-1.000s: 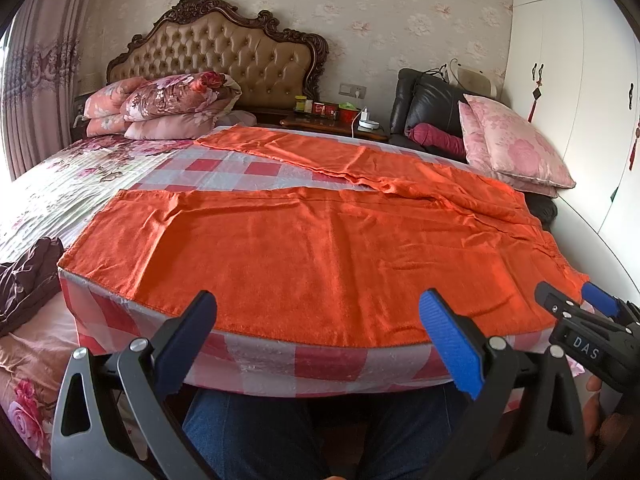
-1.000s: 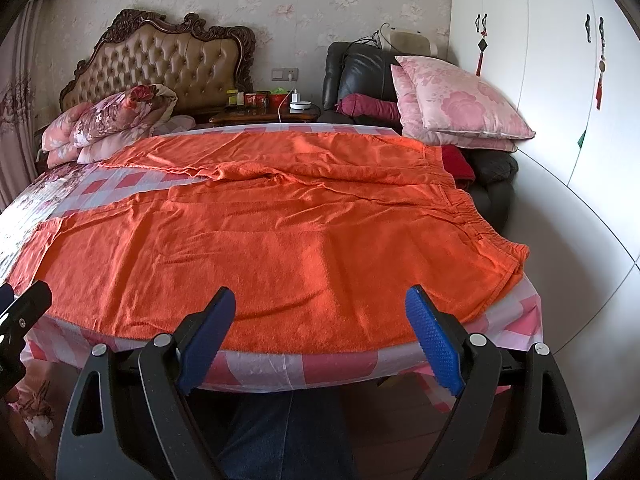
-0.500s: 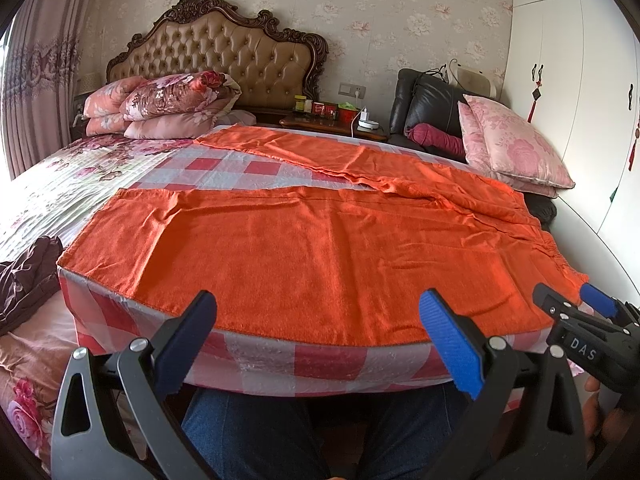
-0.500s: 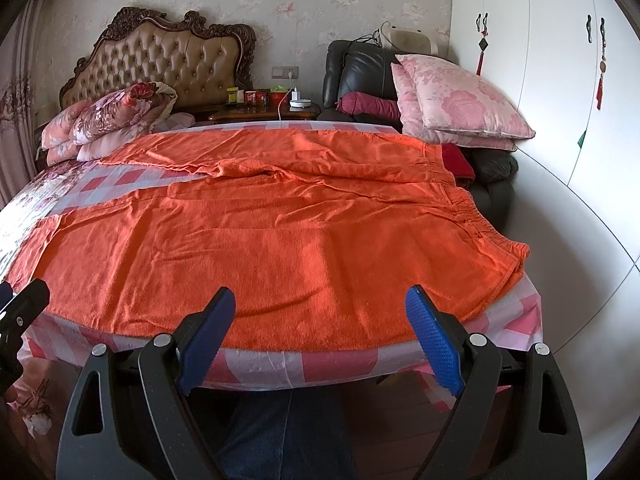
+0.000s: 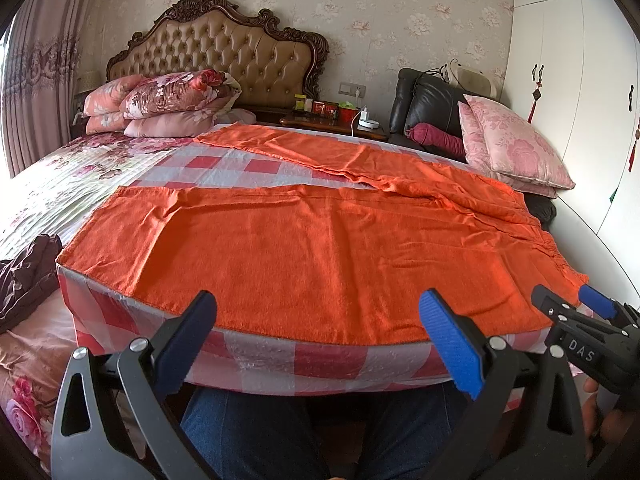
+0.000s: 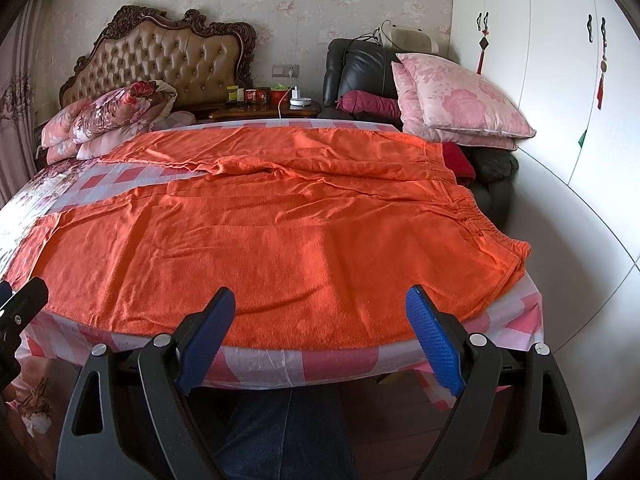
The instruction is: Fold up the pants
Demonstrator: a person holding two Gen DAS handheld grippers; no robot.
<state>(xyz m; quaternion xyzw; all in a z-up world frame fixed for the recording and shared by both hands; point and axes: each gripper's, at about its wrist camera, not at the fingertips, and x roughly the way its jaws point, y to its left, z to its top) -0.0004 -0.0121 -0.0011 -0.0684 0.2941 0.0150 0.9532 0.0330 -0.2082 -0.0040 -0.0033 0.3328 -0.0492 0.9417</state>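
- Orange pants (image 5: pixel 320 252) lie flat across the checkered bed sheet (image 5: pixel 280 364); near hem runs along the mattress edge, elastic waistband (image 6: pixel 496 236) at the right corner.
- Left gripper (image 5: pixel 320 340) spread wide, empty, hovering just short of the hem.
- Right gripper (image 6: pixel 320 328) likewise spread, touching nothing.
- "DAS" readable on the right gripper's body in the left view.
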